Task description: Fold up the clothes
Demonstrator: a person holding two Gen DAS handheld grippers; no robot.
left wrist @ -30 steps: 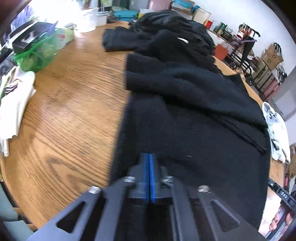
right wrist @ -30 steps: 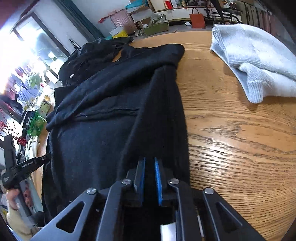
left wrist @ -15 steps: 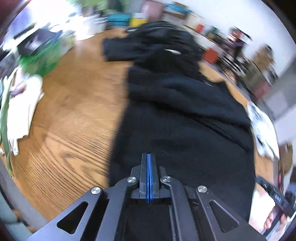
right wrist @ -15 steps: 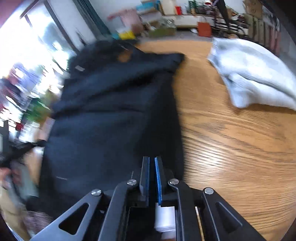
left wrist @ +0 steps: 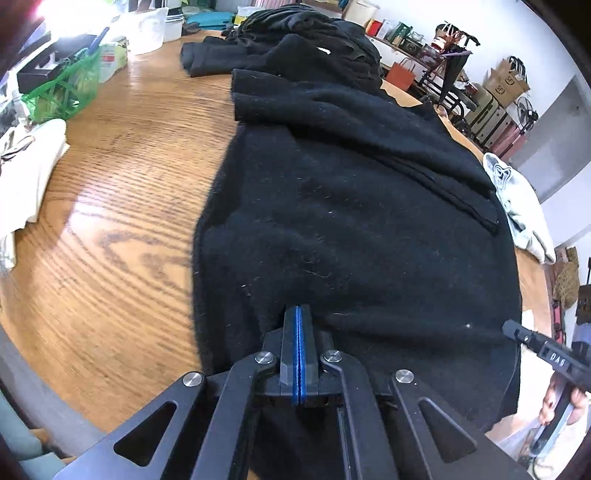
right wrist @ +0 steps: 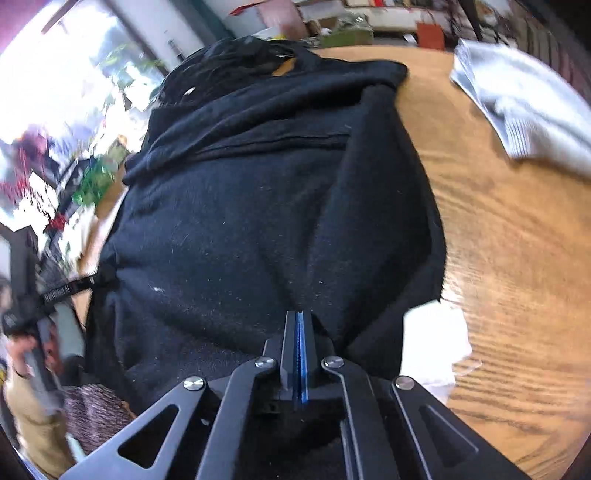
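A black sweater (left wrist: 351,206) lies spread on the round wooden table (left wrist: 122,192), one sleeve folded across its upper part. My left gripper (left wrist: 297,314) is shut on the sweater's near hem, towards its left side. The same sweater (right wrist: 258,206) fills the right wrist view, where my right gripper (right wrist: 299,319) is shut on the hem near its right corner. The cloth bunches into small folds at both sets of fingertips. A white label (right wrist: 432,343) hangs out beside the right gripper. Each gripper shows small at the edge of the other's view.
More black clothes (left wrist: 303,33) are heaped at the table's far side. A grey-white folded garment (right wrist: 524,110) lies right of the sweater. At the left are a green basket (left wrist: 62,92), white cloth (left wrist: 26,177) and boxes. Shelves and bags stand beyond the table.
Both grippers have closed fully on the sweater's hem and pulled it towards me; the cloth now puckers at the fingertips and the hem has lifted at the right corner.
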